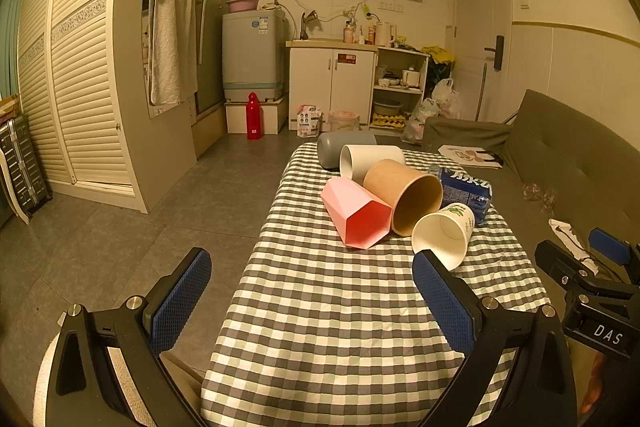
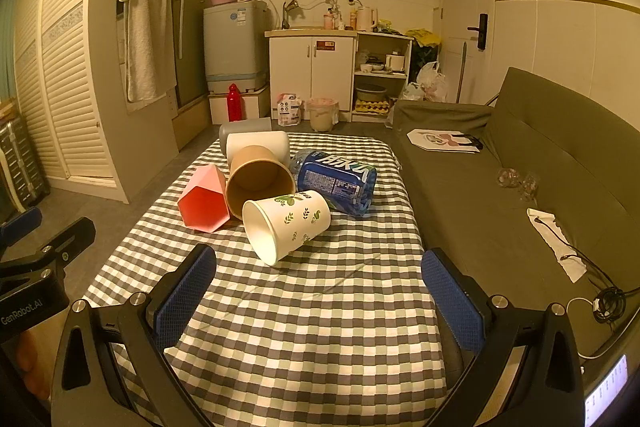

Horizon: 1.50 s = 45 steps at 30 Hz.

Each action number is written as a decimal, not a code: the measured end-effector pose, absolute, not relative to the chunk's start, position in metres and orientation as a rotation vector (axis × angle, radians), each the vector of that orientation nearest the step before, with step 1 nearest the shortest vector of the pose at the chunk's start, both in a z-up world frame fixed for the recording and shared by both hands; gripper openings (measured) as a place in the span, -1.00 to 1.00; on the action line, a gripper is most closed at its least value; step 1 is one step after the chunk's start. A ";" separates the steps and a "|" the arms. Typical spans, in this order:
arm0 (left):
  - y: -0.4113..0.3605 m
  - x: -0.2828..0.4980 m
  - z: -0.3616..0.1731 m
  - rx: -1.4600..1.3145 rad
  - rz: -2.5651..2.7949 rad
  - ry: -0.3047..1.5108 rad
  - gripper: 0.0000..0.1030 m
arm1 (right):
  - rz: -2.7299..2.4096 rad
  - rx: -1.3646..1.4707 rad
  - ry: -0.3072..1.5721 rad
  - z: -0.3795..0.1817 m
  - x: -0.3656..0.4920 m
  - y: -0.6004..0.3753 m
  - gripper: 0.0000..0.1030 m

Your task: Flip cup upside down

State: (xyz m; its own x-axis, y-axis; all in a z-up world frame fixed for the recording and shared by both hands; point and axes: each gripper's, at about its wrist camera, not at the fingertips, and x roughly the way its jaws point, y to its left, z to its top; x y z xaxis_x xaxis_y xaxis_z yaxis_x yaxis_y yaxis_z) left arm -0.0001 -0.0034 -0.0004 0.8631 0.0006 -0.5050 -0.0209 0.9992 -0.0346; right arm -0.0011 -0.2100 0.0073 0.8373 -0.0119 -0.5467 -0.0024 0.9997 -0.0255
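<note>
Left tongs (image 1: 312, 291) spread wide, grasping nothing, hung low over the near end of the table (image 1: 340, 327) with its checked cloth. Right tongs (image 2: 318, 287) likewise released and empty, poised above the same cloth, seen also at the right edge of the left view. Ahead of both, lay a cluster of cups, all tipped on their sides. Nearest the right tongs, a white paper cup with green leaf print (image 2: 286, 227), mouth turned toward the camera, touching a brown paper cup (image 2: 260, 181) behind it. Just left of that, a pink hexagonal cup (image 2: 204, 199), open end forward. Farther back, a white cup (image 2: 260, 145) and a grey cup (image 2: 244, 127) near the table's far edge. Beside the leaf-print cup, to the right, a blue-labelled plastic water bottle (image 2: 338, 183) lying flat. Beyond the table's right side, a grey-green sofa (image 2: 520, 187).
</note>
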 end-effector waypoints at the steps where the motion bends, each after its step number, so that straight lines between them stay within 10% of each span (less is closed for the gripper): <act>1: -0.004 0.000 0.000 -0.039 0.011 0.529 1.00 | -0.005 -0.025 0.578 0.007 -0.001 -0.210 0.99; 45: 0.008 0.049 0.005 -0.027 0.013 0.638 1.00 | 0.061 -0.040 0.704 0.028 0.061 -0.204 0.99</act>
